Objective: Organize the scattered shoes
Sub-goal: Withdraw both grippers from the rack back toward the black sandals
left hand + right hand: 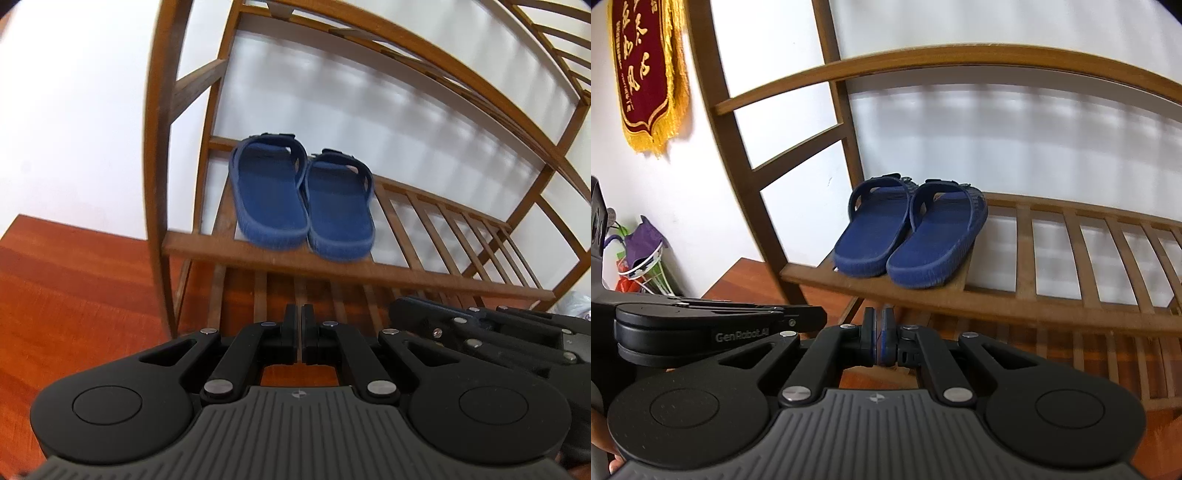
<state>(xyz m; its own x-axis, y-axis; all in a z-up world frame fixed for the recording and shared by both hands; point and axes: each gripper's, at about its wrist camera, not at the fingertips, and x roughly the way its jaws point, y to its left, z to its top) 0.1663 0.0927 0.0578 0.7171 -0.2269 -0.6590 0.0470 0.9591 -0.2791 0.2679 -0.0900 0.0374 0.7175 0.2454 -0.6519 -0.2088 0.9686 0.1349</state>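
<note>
Two dark blue slippers stand side by side on the left end of a slatted shelf of a wooden shoe rack (354, 271), heels toward me: the left slipper (271, 195) and the right slipper (338, 208). They also show in the right wrist view, left slipper (873, 230) and right slipper (932, 238), on the rack (997, 306). My left gripper (299, 315) is shut and empty, below and in front of the shelf. My right gripper (877, 317) is shut and empty, also in front of the shelf. Each gripper appears beside the other.
The rack stands against a white wall on a red-brown wood floor (74, 295). A lower slatted shelf (295, 295) lies under the slippers. A red banner with gold fringe (646, 74) hangs at left. A basket of bags (639, 258) stands on the floor at left.
</note>
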